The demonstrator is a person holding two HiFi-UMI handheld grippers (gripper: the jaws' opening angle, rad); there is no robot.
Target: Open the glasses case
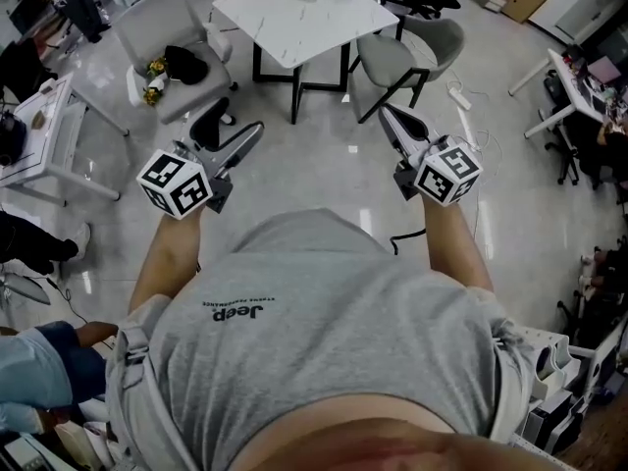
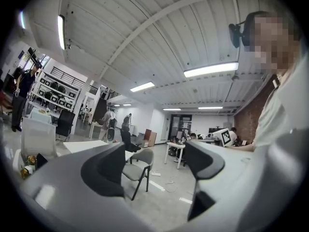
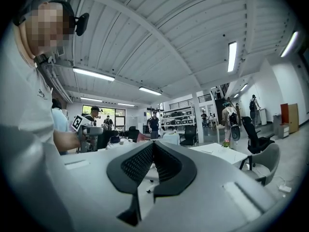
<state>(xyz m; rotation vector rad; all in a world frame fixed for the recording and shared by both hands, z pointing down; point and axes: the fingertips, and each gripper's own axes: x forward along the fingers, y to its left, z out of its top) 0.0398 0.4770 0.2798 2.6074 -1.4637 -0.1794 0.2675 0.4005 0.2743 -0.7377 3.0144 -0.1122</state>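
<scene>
bright, even light came from ceiling strip lights (image 2: 211, 69); the glossy floor (image 1: 324, 165) showed pale glare. both gripper views bent strongly toward dark, vignetted edges.

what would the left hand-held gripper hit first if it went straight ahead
Probably the grey chair by the white table: it shows between the open jaws of the left hand-held gripper, nothing nearer in view. Depth is unclear.

glasses case not in view, neither in the left hand-held gripper (image 1: 244, 117) nor the right hand-held gripper (image 1: 385, 114)
</scene>
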